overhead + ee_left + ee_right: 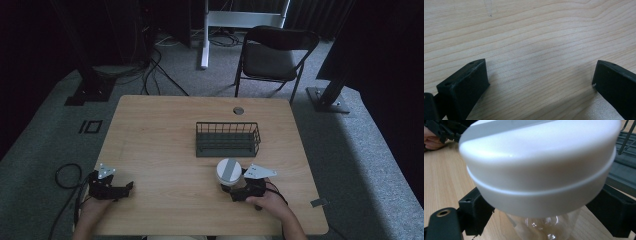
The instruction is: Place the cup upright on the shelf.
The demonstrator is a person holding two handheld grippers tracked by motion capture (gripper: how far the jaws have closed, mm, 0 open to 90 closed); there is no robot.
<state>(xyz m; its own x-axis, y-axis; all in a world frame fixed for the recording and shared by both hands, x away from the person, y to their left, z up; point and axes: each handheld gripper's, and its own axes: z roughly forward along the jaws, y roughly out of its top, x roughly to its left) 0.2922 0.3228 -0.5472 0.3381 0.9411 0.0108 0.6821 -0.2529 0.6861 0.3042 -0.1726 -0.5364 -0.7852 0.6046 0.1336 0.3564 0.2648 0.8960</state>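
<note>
Jar (544, 225): clear plastic body, smooth round white lid (229, 170) (grey stripe across its top), near the table's (165, 150) front edge, just before the dark wire basket (227, 138).
Right gripper (234, 192): black jaws clasp the jar's body under the lid.
Left gripper (122, 189): jaws spread wide over pale woodgrain, holding nothing, at the front left.

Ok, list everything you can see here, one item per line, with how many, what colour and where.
jar: one, clear body with white lid, near right part of the table, between the right gripper's jaws
wire basket: one, dark grey, mid table, just beyond the jar
table: one, light wood, centre
cable hole: one, grey, far edge of the table
folding chair: one, black, on the floor beyond the table
left gripper: one, black, near left of the table, jaws apart over bare wood
right gripper: one, black, near right, jaws flanking the jar
hands: two, near edge, each holding a gripper
</note>
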